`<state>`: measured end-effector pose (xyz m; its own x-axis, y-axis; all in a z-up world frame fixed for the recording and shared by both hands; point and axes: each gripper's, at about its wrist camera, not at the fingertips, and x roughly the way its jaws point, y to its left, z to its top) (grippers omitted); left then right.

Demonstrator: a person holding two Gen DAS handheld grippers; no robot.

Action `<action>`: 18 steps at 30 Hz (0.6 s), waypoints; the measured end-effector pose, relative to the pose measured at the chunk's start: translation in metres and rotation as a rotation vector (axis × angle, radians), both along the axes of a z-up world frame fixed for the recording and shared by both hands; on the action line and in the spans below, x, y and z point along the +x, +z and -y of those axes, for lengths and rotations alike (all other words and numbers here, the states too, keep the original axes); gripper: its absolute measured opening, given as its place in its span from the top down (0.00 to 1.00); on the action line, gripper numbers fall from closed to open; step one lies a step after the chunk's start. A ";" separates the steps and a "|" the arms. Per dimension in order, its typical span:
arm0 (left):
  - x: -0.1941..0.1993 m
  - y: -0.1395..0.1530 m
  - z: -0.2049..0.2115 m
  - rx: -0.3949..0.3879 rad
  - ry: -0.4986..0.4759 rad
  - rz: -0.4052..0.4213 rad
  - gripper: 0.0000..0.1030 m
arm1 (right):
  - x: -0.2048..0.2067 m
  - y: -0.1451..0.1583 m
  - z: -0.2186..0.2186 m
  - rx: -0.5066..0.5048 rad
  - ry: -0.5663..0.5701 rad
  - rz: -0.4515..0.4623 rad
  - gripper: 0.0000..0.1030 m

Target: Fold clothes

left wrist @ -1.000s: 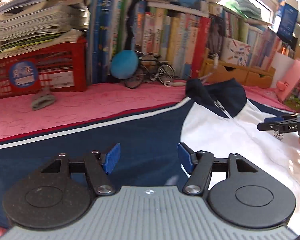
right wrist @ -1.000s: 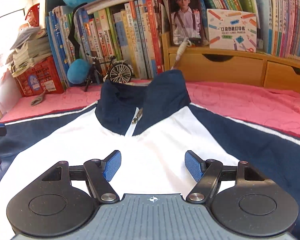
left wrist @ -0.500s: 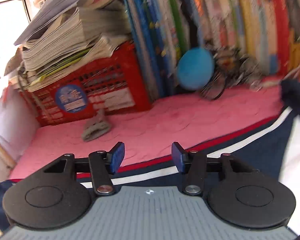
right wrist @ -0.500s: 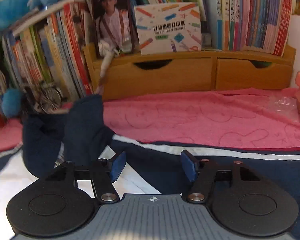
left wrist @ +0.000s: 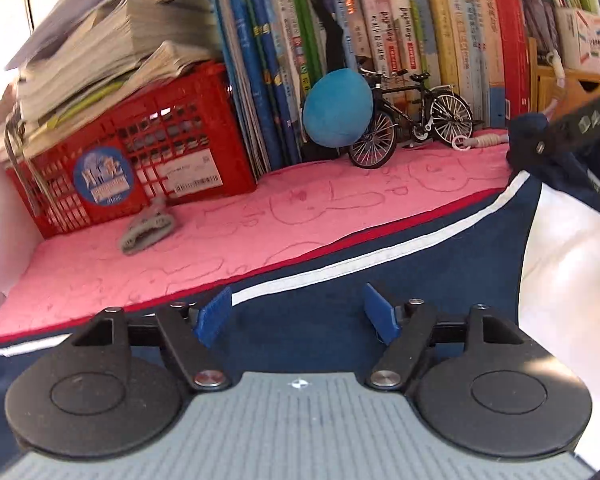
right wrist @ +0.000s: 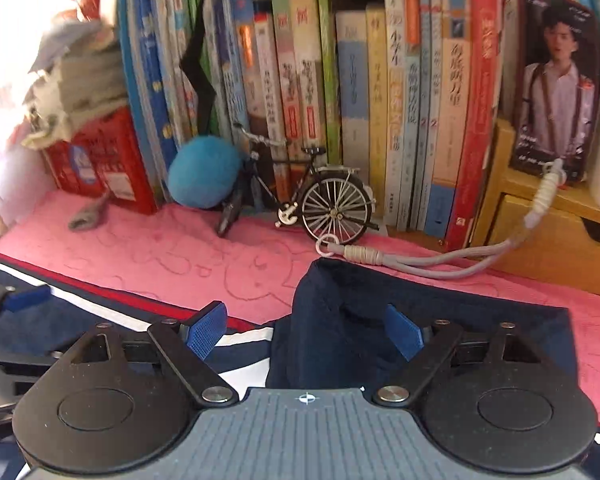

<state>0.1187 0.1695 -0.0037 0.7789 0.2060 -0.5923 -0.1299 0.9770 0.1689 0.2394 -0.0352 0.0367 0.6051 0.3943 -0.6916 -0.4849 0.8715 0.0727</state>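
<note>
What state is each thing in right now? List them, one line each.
Jacket: spread flat on the pink towel, unfolded.
Collar: standing up, between the right gripper's fingers.
Left gripper: opening, over the navy sleeve, holding nothing.
Right gripper: opening, pads not pressing the collar.
Toy bicycle: upright against the books.
Red crate: loaded with stacked papers.

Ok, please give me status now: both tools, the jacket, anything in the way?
Left tool opening, over the sleeve, empty. Right tool opening above the collar, nothing gripped. Jacket flat, unfolded. Toy bicycle and cord close behind the collar.
</note>
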 end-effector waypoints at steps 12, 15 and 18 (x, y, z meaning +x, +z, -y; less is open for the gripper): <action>0.006 -0.001 -0.012 -0.090 0.012 -0.016 0.20 | 0.043 0.044 0.081 0.310 -0.393 0.099 0.88; 0.006 -0.001 -0.013 -0.094 0.014 -0.017 0.19 | 0.024 0.050 0.095 0.294 -0.323 0.081 0.57; 0.006 0.000 -0.010 -0.072 0.017 -0.015 0.18 | -0.001 0.042 0.088 0.165 -0.155 0.057 0.38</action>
